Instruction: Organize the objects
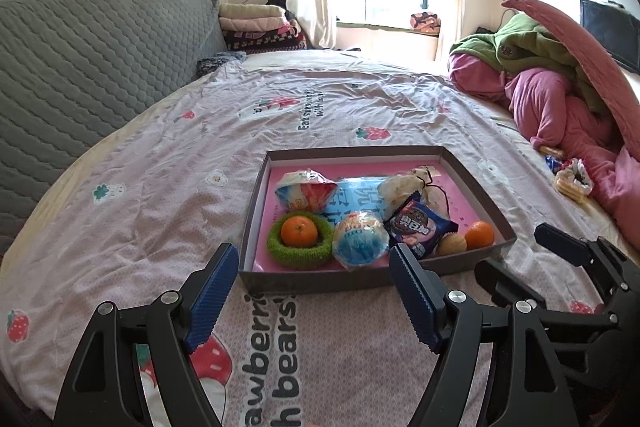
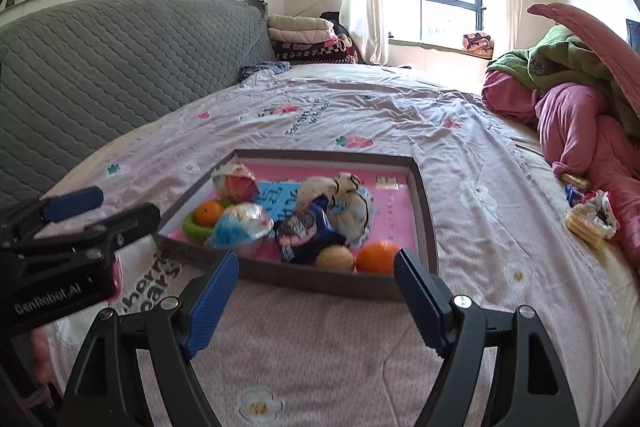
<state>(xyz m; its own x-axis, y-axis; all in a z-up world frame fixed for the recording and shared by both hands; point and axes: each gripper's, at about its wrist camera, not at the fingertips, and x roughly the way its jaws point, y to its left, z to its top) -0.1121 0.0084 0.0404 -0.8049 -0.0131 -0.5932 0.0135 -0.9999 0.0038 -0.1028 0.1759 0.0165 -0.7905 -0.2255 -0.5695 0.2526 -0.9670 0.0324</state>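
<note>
A shallow grey box (image 1: 316,281) with a pink floor sits on the bed, also in the right wrist view (image 2: 320,281). It holds an orange (image 1: 299,231) in a green ring (image 1: 280,253), two wrapped buns (image 1: 360,239), a blue cookie pack (image 1: 420,227), a cloth pouch (image 1: 404,187), a small brown cake (image 1: 451,245) and a second orange (image 1: 479,235). My left gripper (image 1: 314,267) is open and empty at the box's near wall. My right gripper (image 2: 316,273) is open and empty just short of the same wall, and shows at the right of the left wrist view (image 1: 560,255).
The bed has a pink strawberry-print sheet (image 1: 200,195). A grey quilted headboard (image 1: 80,67) is at the left. Piled pink and green bedding (image 1: 560,95) lies at the right, with loose snack packs (image 1: 572,179) beside it. Folded blankets (image 1: 256,31) sit by the window.
</note>
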